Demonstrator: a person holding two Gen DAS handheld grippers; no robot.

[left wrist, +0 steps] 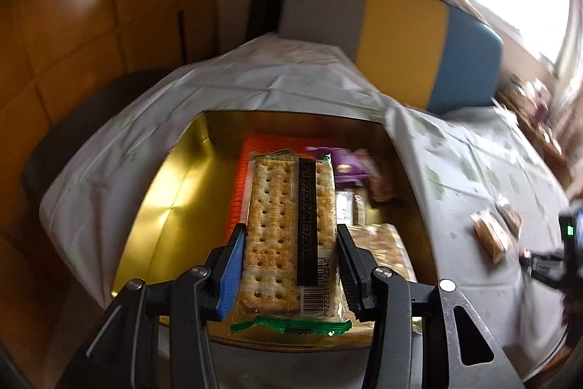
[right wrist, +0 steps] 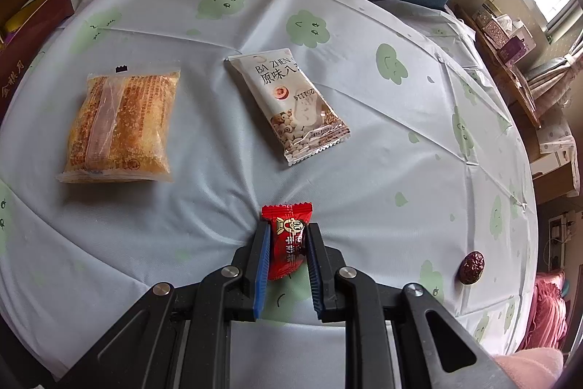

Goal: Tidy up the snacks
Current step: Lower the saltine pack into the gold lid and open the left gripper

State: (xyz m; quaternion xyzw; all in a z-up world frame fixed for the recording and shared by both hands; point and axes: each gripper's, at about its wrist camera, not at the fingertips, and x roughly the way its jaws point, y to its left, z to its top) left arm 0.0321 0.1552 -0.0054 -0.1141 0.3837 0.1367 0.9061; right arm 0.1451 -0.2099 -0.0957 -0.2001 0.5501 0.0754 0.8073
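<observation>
The left gripper (left wrist: pixel 289 265) is clamping a cracker pack (left wrist: pixel 289 228) above the gold box (left wrist: pixel 160 206), likely for stowing there. The right gripper (right wrist: pixel 288 252) is pinching a red candy (right wrist: pixel 288 239) on the counter (right wrist: pixel 400 170), well clear of the box.

Glossy clear plastic wraps the cracker pack (left wrist: pixel 288 228); the box (left wrist: pixel 164 203) beneath has a shiny gold, foil-like lining; the table (right wrist: pixel 400 152) wears creased, matt white cloth; the red candy (right wrist: pixel 288 243) wrapper is glossy.
</observation>
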